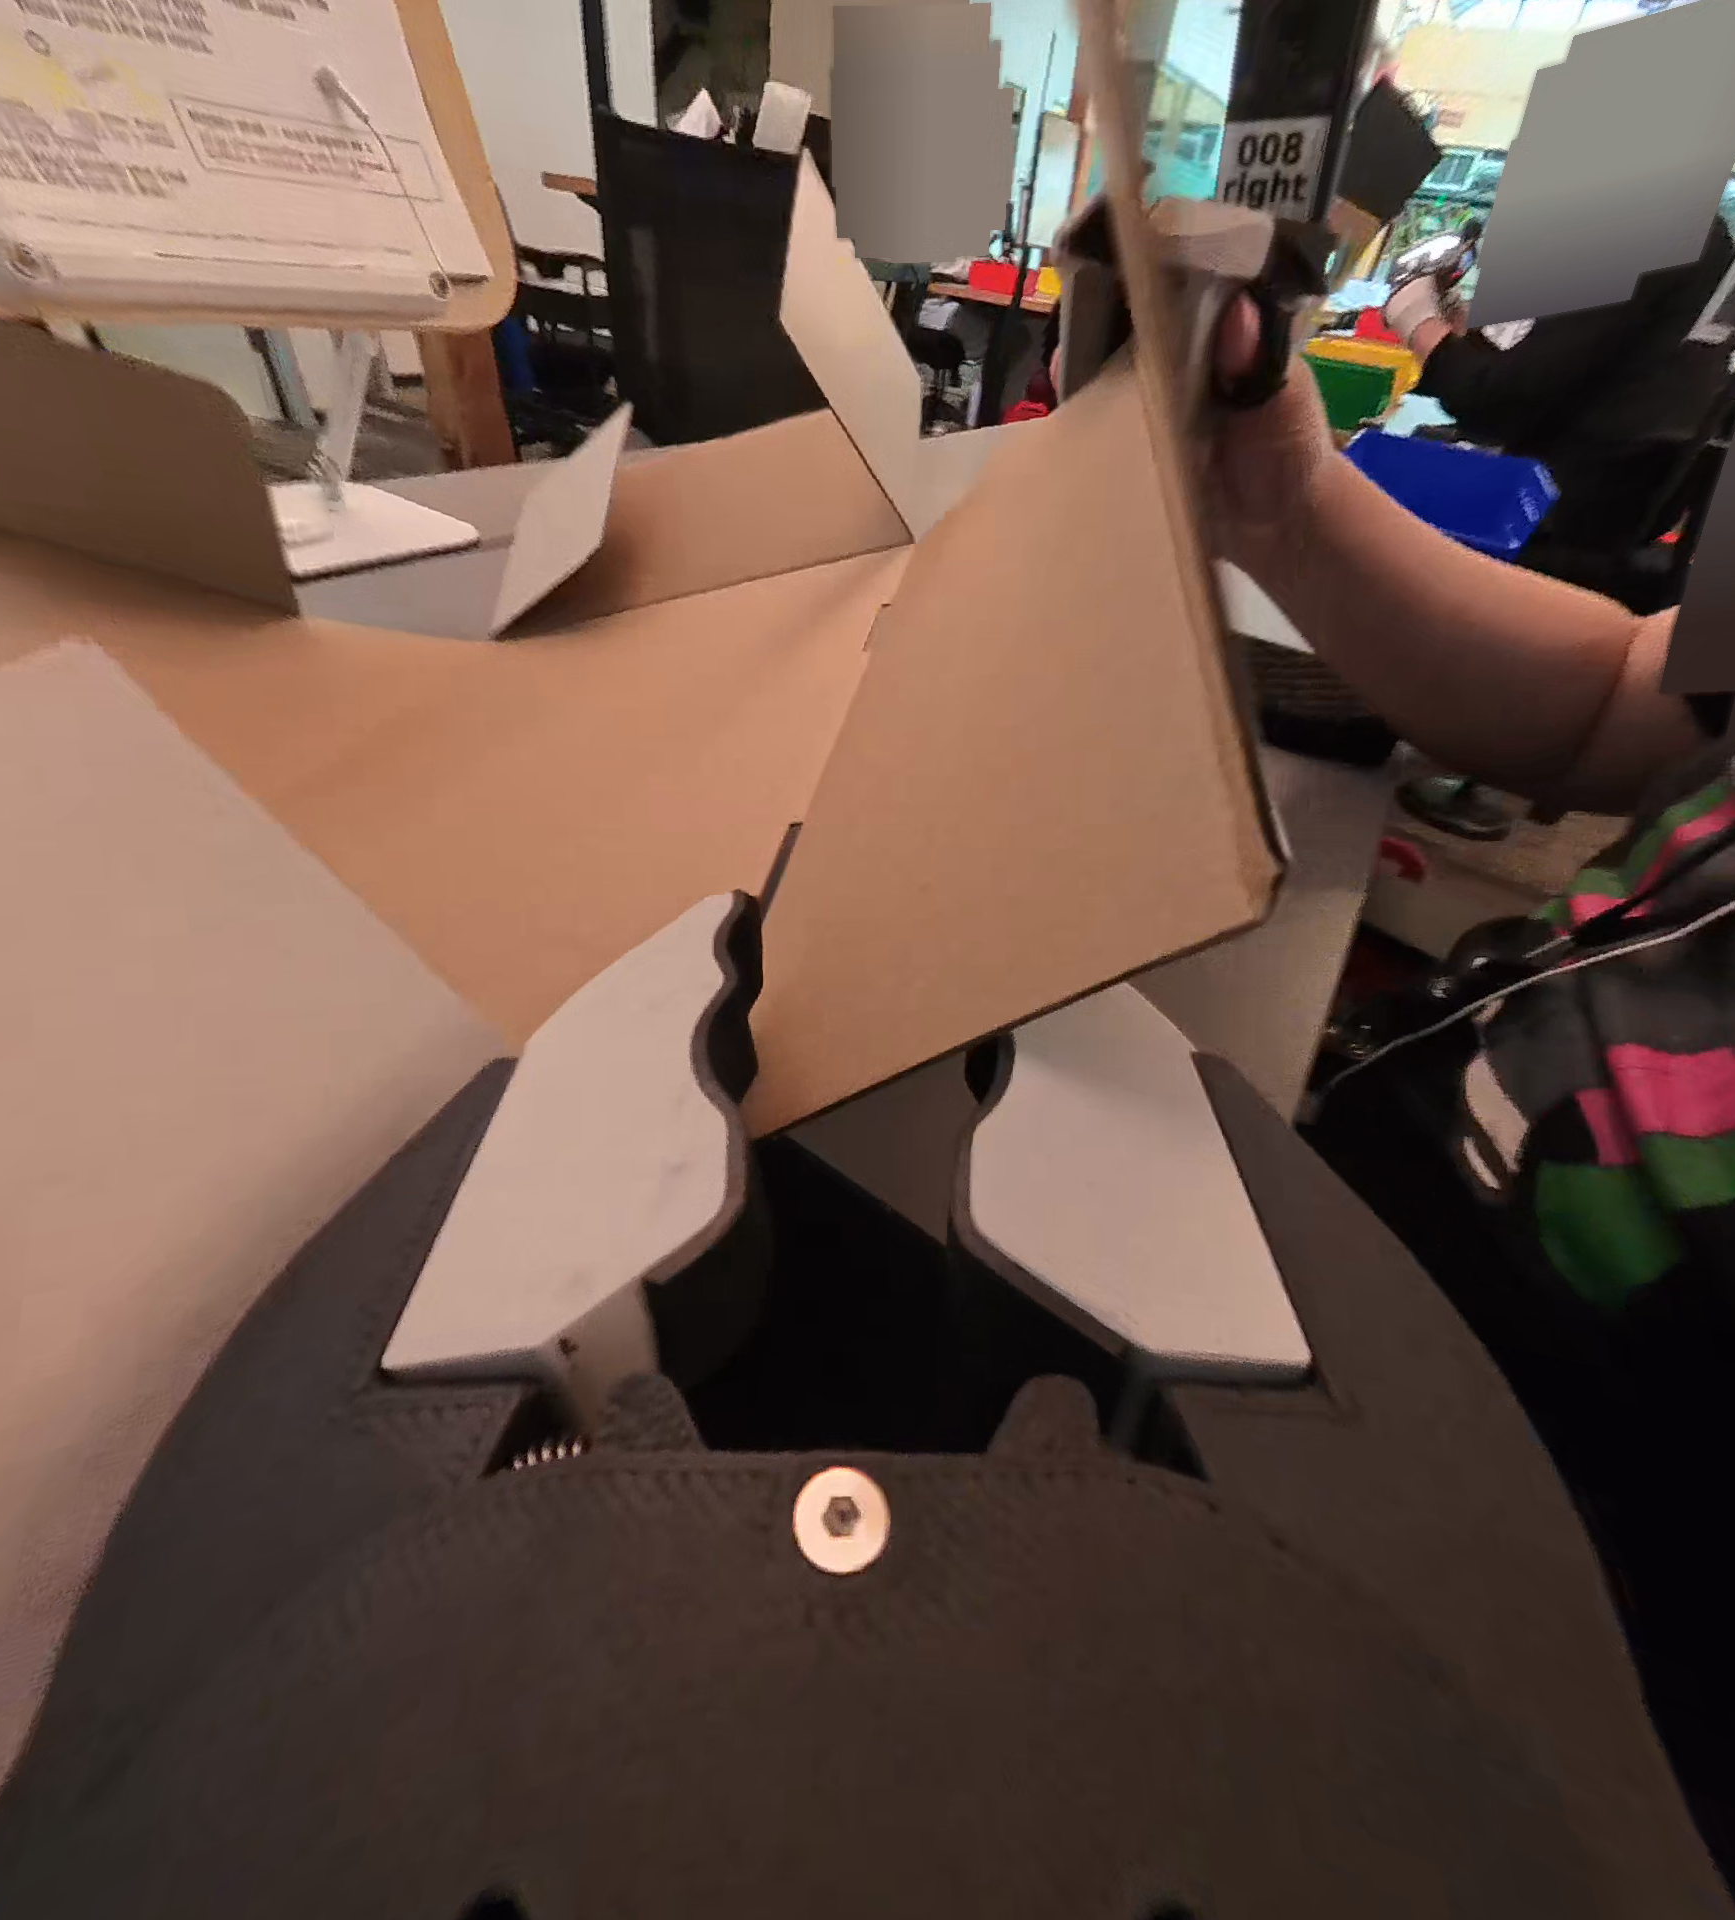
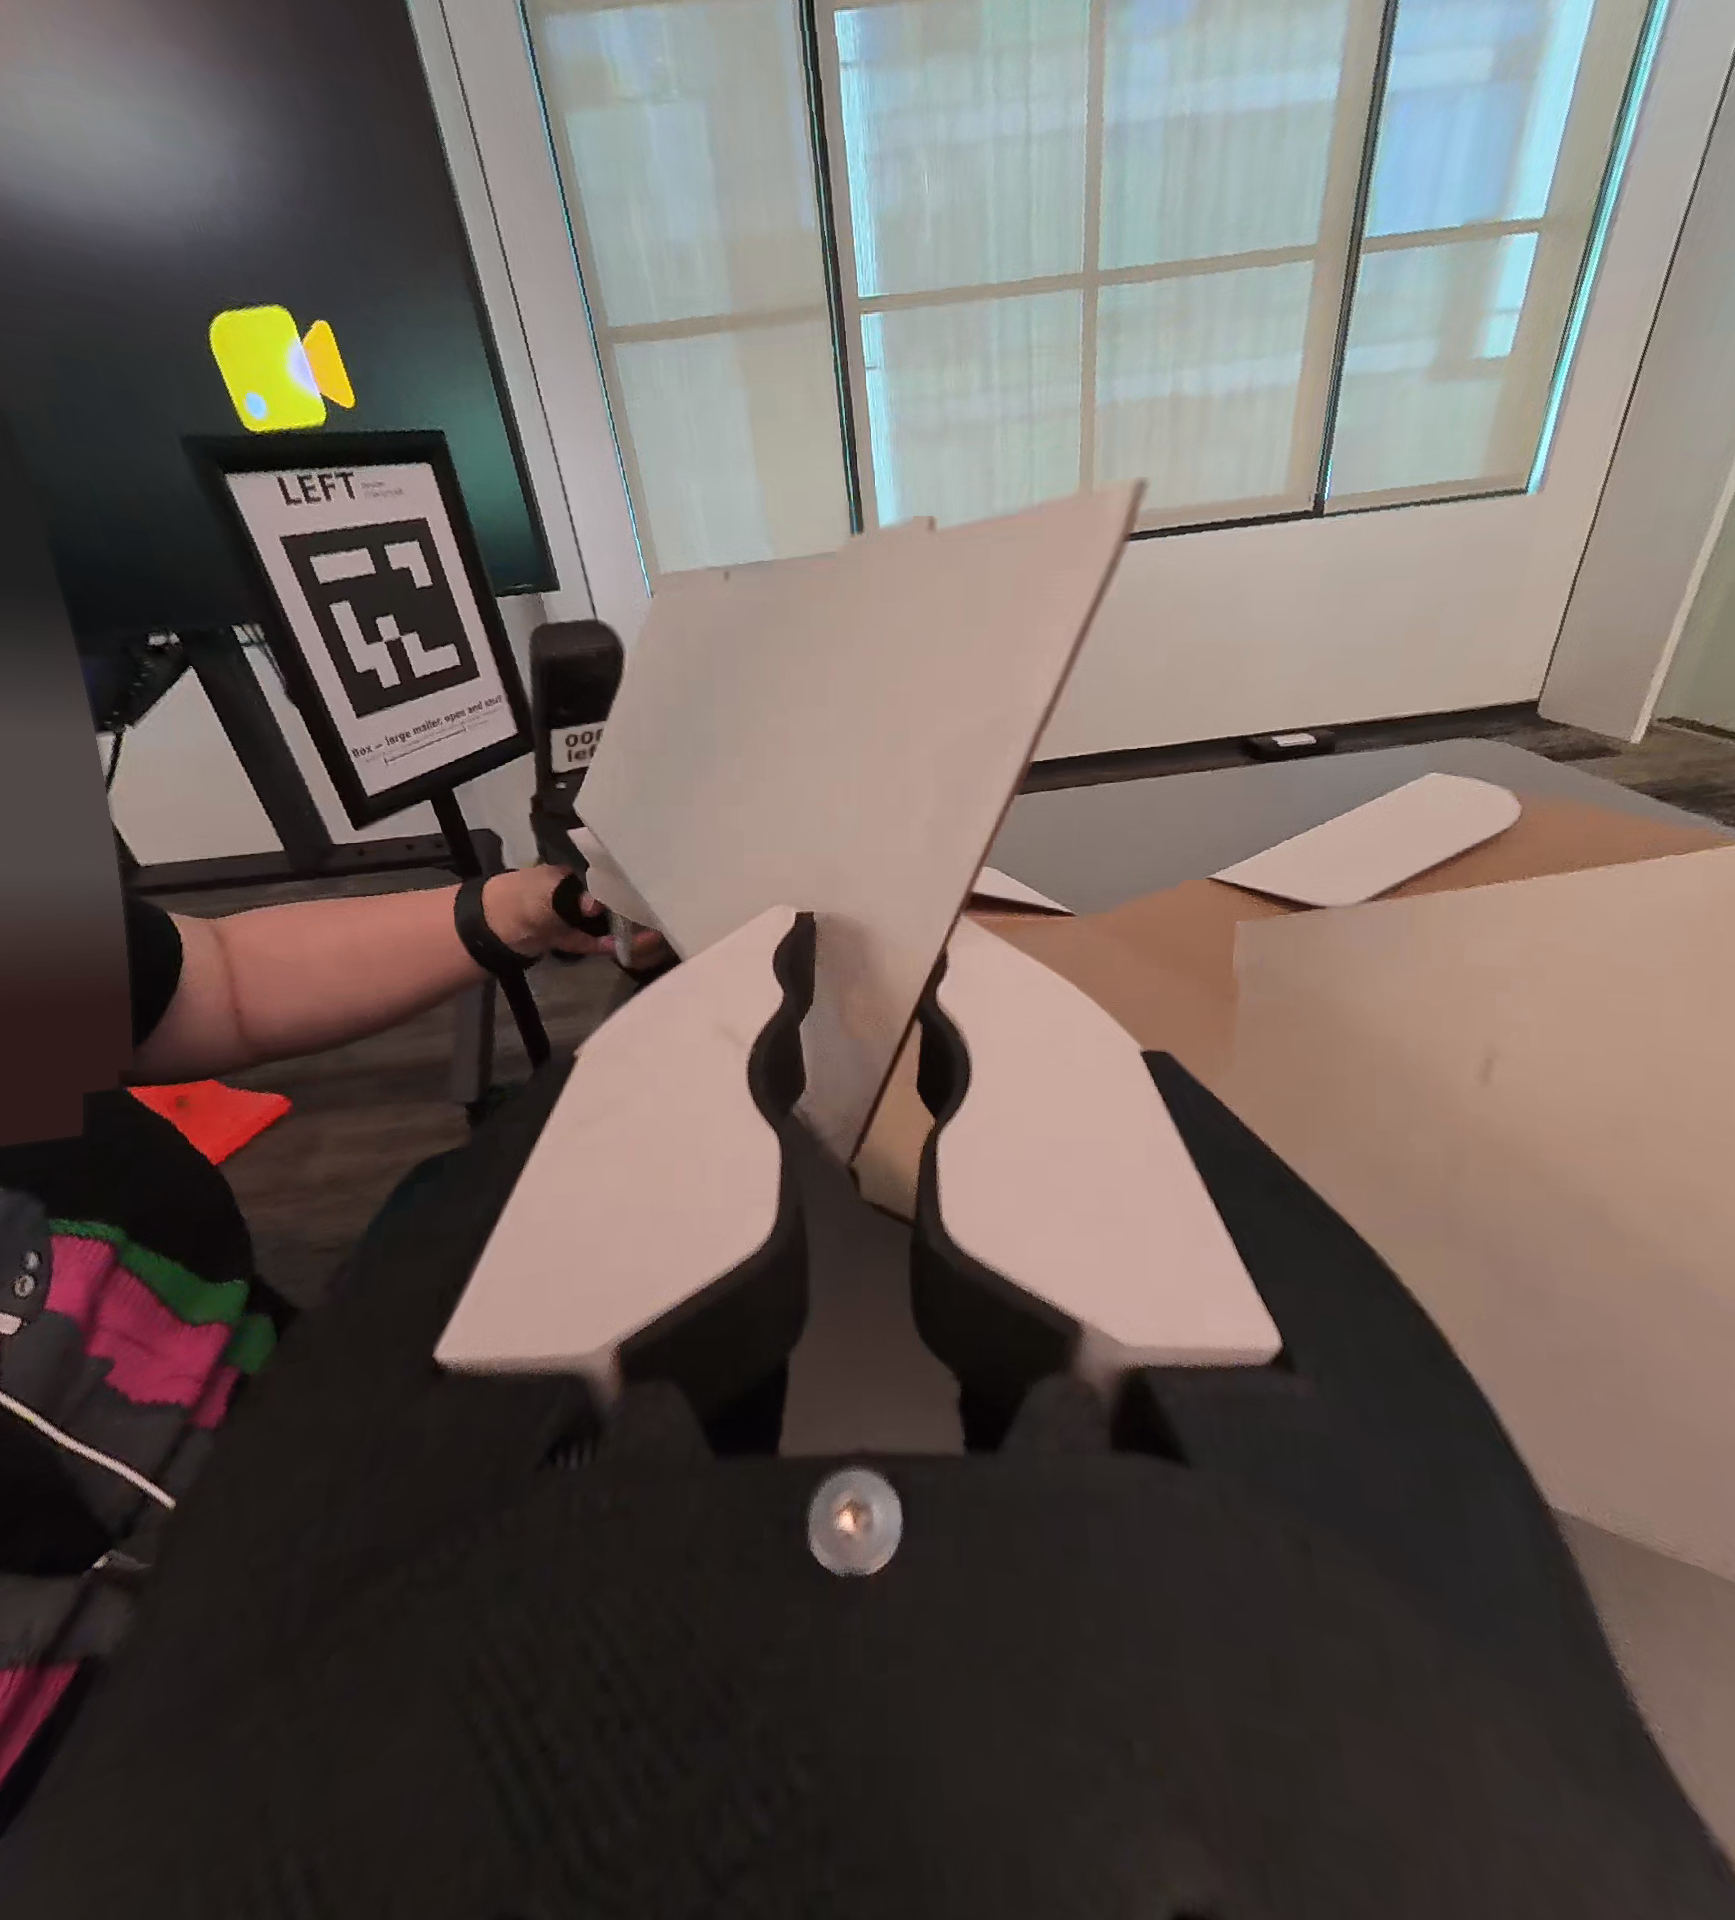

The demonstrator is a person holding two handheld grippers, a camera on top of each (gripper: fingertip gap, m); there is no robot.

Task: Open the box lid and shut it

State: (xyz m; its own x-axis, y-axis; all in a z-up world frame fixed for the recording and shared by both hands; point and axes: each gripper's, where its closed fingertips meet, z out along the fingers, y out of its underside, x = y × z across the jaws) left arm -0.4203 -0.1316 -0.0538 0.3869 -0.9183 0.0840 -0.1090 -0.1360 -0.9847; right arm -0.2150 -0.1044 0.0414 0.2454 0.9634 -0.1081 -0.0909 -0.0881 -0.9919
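Observation:
A large cardboard mailer box (image 1: 551, 727) lies open, brown inside and white outside. One lid flap (image 1: 1029, 748) stands raised between the grippers, showing its brown face in the left wrist view and its white face (image 2: 842, 727) in the right wrist view. My right gripper (image 2: 868, 956) is shut on the flap's edge. It also shows in the left wrist view (image 1: 1185, 281), clamped on the flap's top. My left gripper (image 1: 873, 1039) has its jaws apart, with the flap's lower corner between them. It shows farther off in the right wrist view (image 2: 588, 894), at the flap's far corner.
Other box flaps lie spread out, one at the left (image 1: 115, 935) and one at the right (image 2: 1517, 1143). A clipboard stand (image 1: 188, 156) is behind the box. A marker sign on a stand (image 2: 375, 623) and coloured bins (image 1: 1445, 488) are nearby. The person's arms reach in.

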